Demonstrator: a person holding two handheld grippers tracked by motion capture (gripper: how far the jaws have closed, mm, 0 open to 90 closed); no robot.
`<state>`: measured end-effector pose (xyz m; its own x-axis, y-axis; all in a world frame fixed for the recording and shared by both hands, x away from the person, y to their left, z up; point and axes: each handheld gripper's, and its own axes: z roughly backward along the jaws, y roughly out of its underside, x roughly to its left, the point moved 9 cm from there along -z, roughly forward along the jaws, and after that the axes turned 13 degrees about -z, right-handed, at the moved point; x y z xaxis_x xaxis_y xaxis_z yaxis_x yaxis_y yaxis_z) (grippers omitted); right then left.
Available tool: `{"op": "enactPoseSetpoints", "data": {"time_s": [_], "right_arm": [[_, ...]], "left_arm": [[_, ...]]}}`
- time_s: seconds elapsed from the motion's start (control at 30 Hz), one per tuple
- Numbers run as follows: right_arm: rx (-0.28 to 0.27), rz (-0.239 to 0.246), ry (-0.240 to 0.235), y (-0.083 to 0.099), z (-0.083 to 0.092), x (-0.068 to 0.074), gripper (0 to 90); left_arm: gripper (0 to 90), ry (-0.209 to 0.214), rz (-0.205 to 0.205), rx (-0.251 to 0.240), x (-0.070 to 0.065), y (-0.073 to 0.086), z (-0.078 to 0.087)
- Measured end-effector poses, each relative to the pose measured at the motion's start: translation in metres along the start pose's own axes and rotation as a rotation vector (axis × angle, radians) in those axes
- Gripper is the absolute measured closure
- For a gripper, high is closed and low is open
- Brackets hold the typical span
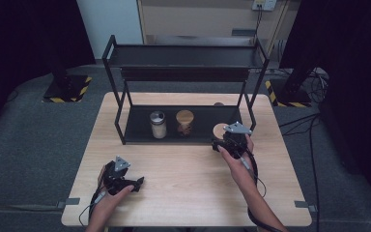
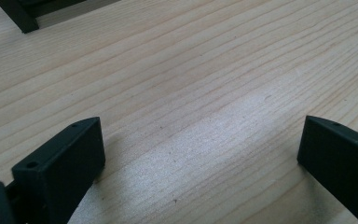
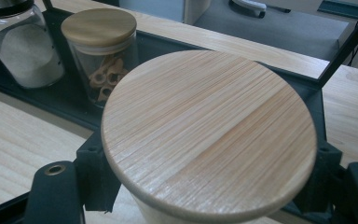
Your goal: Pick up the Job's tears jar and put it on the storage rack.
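We are clamping our right gripper [image 1: 228, 140] on the wooden-lidded jar [image 3: 209, 135], holding it upright at the rack's lower shelf [image 1: 140, 126], whose free space lies straight ahead, right of the pasta jar [image 1: 184, 123]. Our left gripper [image 2: 200, 158] is resting with jaws apart.

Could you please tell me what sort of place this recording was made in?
Probably a lab or studio set up for recording, not a home: a light wooden table stands on grey carpet between dark curtains, yellow-and-black hazard tape marks a stand base, and loose cables run across the floor at right.
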<state>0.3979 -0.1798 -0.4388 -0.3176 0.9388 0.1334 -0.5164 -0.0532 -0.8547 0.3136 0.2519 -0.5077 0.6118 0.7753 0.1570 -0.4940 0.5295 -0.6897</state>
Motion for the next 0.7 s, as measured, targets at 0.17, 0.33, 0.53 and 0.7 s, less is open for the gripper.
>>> {"op": "enactPoseSetpoints", "data": {"time_s": [0.17, 0.33, 0.53, 0.7], "right_arm": [[-0.001, -0.003, 0.01, -0.005, -0.008, -0.002, 25.8], [0.001, -0.009, 0.018, -0.01, -0.015, -0.003, 25.8], [0.002, -0.013, 0.022, -0.014, -0.022, -0.002, 25.8], [0.002, -0.018, 0.025, -0.018, -0.029, -0.001, 25.8]], "left_arm": [[0.0, 0.0, 0.0, 0.0, 0.0, 0.0, 0.0], [0.0, 0.0, 0.0, 0.0, 0.0, 0.0, 0.0], [0.0, 0.0, 0.0, 0.0, 0.0, 0.0, 0.0], [0.0, -0.001, -0.001, 0.0, 0.0, 0.0, 0.0]]}}
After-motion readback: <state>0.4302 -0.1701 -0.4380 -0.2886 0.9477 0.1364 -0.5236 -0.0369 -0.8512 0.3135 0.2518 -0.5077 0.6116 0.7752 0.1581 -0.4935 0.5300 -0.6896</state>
